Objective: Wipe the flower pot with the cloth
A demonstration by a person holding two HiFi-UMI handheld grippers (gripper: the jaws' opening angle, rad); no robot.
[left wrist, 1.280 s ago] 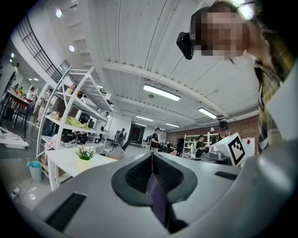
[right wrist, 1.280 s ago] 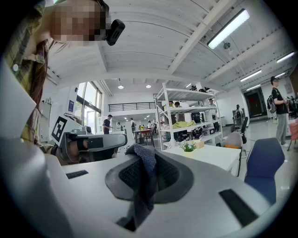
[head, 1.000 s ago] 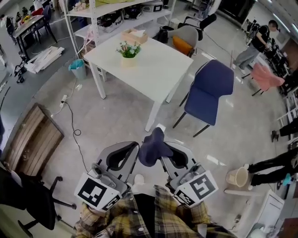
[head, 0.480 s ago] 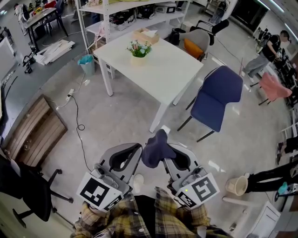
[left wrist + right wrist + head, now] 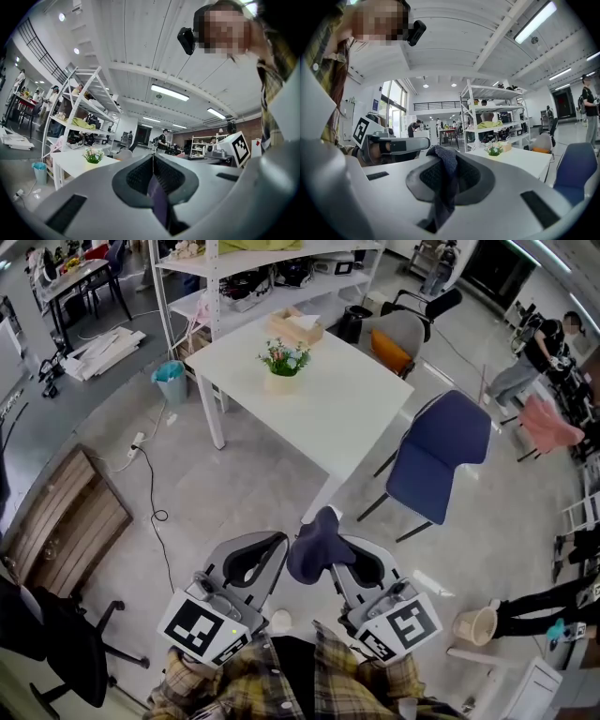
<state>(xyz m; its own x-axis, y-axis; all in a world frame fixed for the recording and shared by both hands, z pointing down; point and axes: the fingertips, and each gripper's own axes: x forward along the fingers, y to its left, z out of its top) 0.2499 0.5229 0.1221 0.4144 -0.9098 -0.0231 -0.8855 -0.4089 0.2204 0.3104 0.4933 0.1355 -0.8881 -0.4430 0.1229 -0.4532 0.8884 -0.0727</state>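
Two hand-held grey grippers low in the head view, carried level ahead of a checked shirt, likely just for the walk to the table. At seven o'clock, left gripper point(image 5: 153, 161) pressed together; only a thin violet sliver in the seam, cloth edge or gripper part impossible to tell. At twelve o'clock, well apart from both, small cream flower pot point(image 5: 281, 382) with pink-and-white blooms, upright on the square white table point(image 5: 347, 418), so no wiping possible yet. Just right of centre, dark blue textured cloth point(image 5: 317, 542) bunched above the right gripper point(image 5: 449, 164) at five o'clock, pinched firmly between its pads, presumably kept ready for the pot. Further right, at two o'clock, navy chair point(image 5: 436, 456) beside the table. No legible brand or wording anywhere; only black-and-white square markers point(image 5: 199, 629) on the gripper cubes.
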